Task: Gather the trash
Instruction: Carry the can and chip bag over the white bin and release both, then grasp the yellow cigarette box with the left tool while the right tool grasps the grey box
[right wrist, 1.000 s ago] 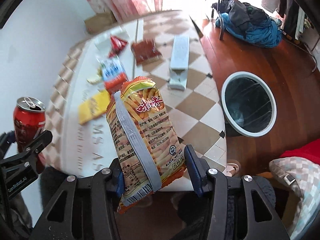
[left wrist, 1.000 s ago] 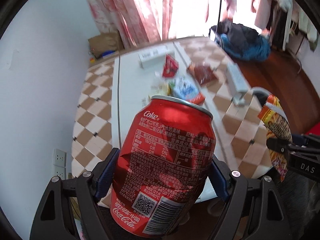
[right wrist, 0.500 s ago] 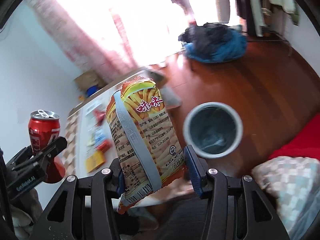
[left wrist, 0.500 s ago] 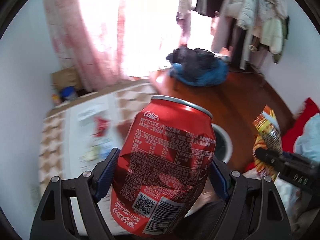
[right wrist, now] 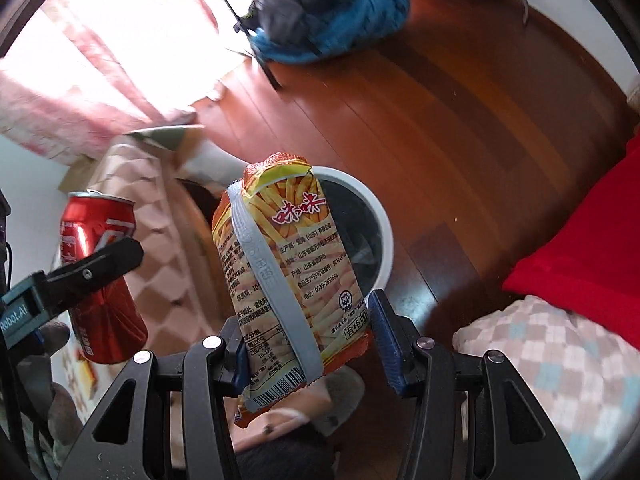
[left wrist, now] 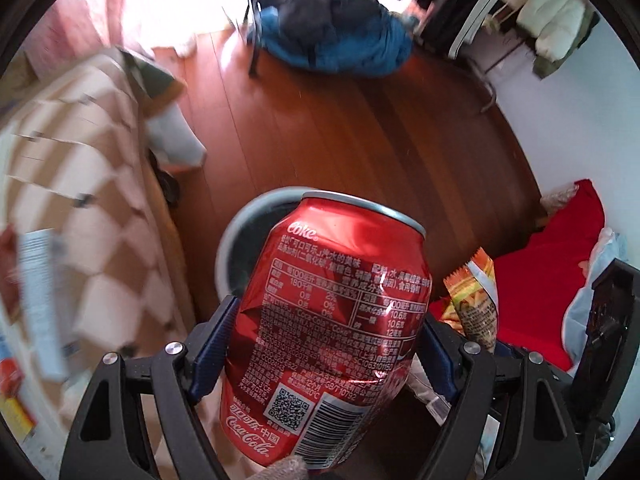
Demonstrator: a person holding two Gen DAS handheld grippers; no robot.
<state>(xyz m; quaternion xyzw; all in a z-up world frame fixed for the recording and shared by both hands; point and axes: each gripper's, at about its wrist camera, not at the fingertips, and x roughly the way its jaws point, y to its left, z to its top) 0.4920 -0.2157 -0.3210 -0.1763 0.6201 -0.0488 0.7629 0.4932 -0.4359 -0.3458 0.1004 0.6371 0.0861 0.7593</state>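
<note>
My left gripper (left wrist: pixel 324 340) is shut on a dented red Coke can (left wrist: pixel 332 312), its blue pads pressed on both sides. The can hangs above the white-rimmed round trash bin (left wrist: pixel 236 236) on the wooden floor. My right gripper (right wrist: pixel 308 344) is shut on an orange snack bag (right wrist: pixel 284 256) printed with fries, held upright over the same bin (right wrist: pixel 380 224). In the right wrist view the can (right wrist: pixel 96 276) and the left gripper's fingers (right wrist: pixel 100 264) show at the left. In the left wrist view the snack bag (left wrist: pixel 476 300) shows at the right.
A table with a brown and white checked cloth (left wrist: pixel 72 184) stands left of the bin, with wrappers (left wrist: pixel 12 384) on it. A blue and black heap of clothes (left wrist: pixel 332 40) lies on the far floor. A red cushion (right wrist: pixel 584 260) and a checked blanket (right wrist: pixel 552 364) lie at the right.
Both grippers have swung away from the table to the right and tipped downward, carrying the can and the snack bag over the bin. Neither grip has changed.
</note>
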